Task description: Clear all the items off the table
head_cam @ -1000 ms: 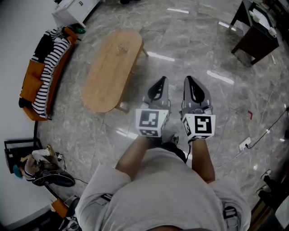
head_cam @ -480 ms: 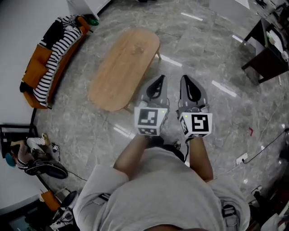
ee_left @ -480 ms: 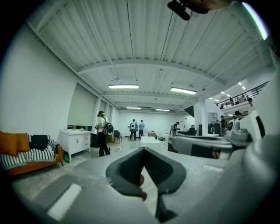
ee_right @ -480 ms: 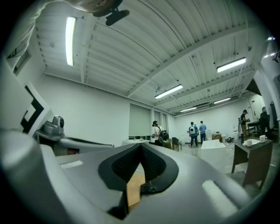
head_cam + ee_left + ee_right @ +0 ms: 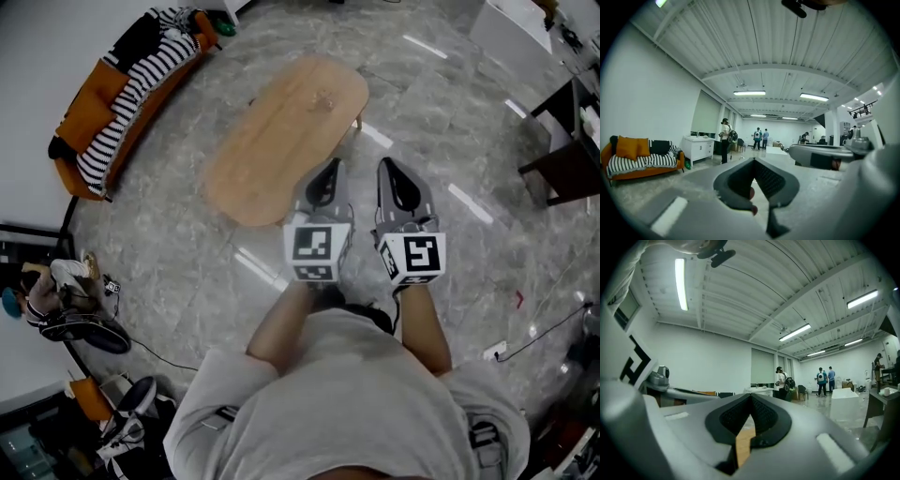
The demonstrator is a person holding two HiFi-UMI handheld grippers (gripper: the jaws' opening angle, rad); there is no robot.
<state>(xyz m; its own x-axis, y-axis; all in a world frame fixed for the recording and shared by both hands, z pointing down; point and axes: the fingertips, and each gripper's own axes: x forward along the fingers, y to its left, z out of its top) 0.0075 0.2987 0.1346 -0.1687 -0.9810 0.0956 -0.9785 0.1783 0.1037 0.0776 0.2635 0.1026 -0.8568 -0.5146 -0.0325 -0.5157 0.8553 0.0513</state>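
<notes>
Table: an oval light-wood coffee table (image 5: 281, 141) stands on the glossy grey marble floor (image 5: 187, 272), ahead of both grippers and slightly to their left. A strip of its wood shows low in the right gripper view (image 5: 742, 446).
Left gripper (image 5: 332, 169): held in the air, clear of the table. Its tongs are closed tip to tip with nothing between them (image 5: 753, 160).
Right gripper (image 5: 388, 167): just beside the other gripper. Its tongs are likewise drawn together and empty (image 5: 750, 397).
Orange sofa (image 5: 94, 122): against the white wall, well apart from the table. A black-and-white striped cloth (image 5: 141, 80) is draped over it.
White cabinet (image 5: 698, 147): beside the sofa in the left gripper view.
</notes>
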